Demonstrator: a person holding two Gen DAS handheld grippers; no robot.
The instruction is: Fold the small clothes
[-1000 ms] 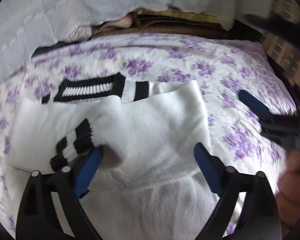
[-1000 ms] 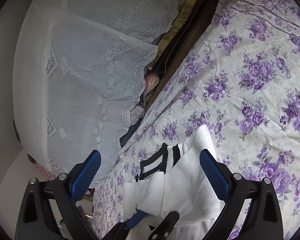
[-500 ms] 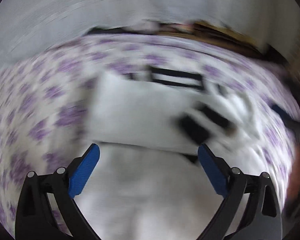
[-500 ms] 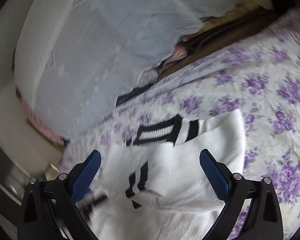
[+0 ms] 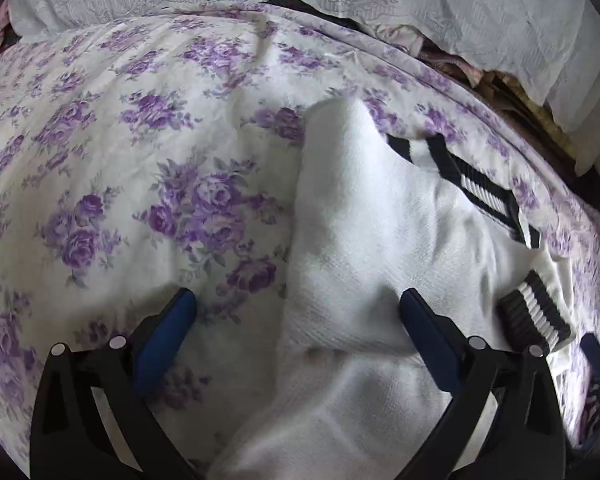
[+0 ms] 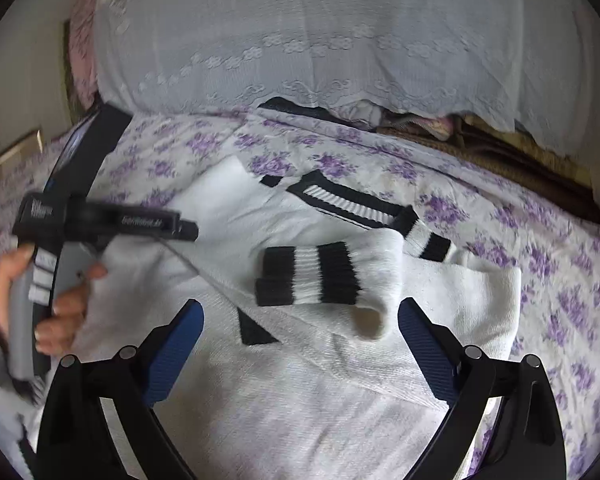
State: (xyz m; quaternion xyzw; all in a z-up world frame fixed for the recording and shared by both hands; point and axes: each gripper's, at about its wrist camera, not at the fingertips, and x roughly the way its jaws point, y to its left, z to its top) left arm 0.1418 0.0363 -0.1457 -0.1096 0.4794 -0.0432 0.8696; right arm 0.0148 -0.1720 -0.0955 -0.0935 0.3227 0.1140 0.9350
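A white knit sweater (image 5: pixel 380 232) with black-and-white striped trim lies on the purple-flowered bedsheet (image 5: pixel 140 140). One sleeve is folded across its body, and the striped cuff (image 6: pixel 308 274) rests on the chest below the striped collar (image 6: pixel 352 204). My left gripper (image 5: pixel 296 320) hovers over the sweater's left folded edge. Its jaws are opening, with cloth lying under them but not pinched. My right gripper (image 6: pixel 300 332) stands open just in front of the folded cuff, with nothing gripped. A hand (image 6: pixel 56 308) holding the left tool shows at the left of the right wrist view.
A white lace cloth (image 6: pixel 340 48) hangs over a pile at the back of the bed, with folded blankets (image 6: pixel 480 136) peeking out under it. Flowered sheet (image 6: pixel 560 280) extends right of the sweater and left of it in the left wrist view.
The left gripper let go of the sleeve cuff and swung left to the sweater's left edge. The sleeve now lies across the body. The right gripper rolled and moved over the sweater.
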